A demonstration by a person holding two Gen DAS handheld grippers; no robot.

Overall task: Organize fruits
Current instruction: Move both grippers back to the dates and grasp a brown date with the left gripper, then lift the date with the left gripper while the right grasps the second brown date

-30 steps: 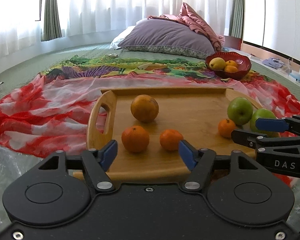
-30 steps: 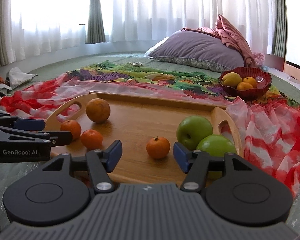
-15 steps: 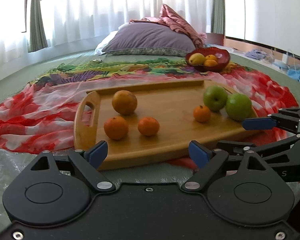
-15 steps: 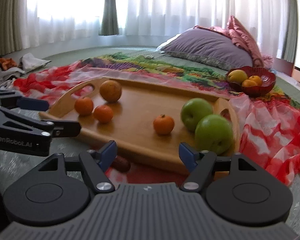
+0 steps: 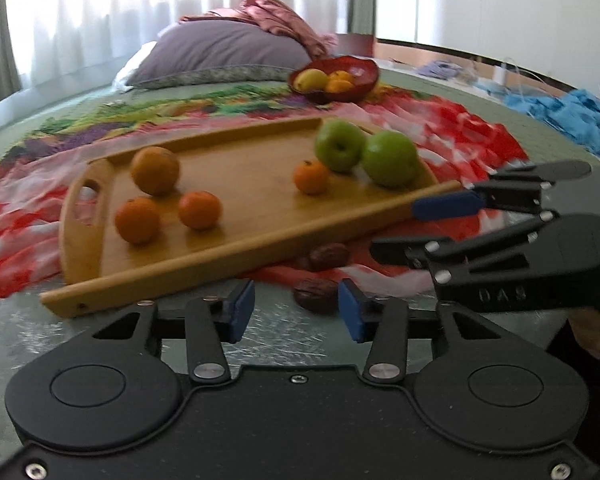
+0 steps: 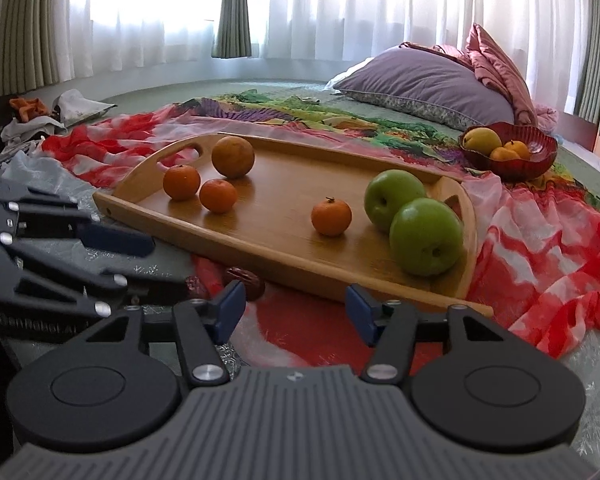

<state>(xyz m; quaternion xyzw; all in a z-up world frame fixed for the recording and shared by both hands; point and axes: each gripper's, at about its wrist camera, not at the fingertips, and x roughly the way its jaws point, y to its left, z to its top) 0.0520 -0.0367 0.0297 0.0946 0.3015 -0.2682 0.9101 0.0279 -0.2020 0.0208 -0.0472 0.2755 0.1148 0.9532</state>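
both your grippers, left gripper [image 5: 296, 312] and right gripper [image 6: 296, 312], are spread apart and empty, low before the wooden tray [image 6: 284, 248], probably because two dates [image 5: 315, 299] lie loose there.

Right gripper [image 5: 396, 228], seen at 3 o'clock from left wrist: body marked "DAS". Left gripper [image 6: 156, 260], 9 o'clock from right wrist: "GenRobot.AI", partly blurred.

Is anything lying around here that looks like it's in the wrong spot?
Yes. Two dark red dates lie loose on the cloth just in front of the wooden tray, while all the other fruit sits on the tray or in the red bowl.
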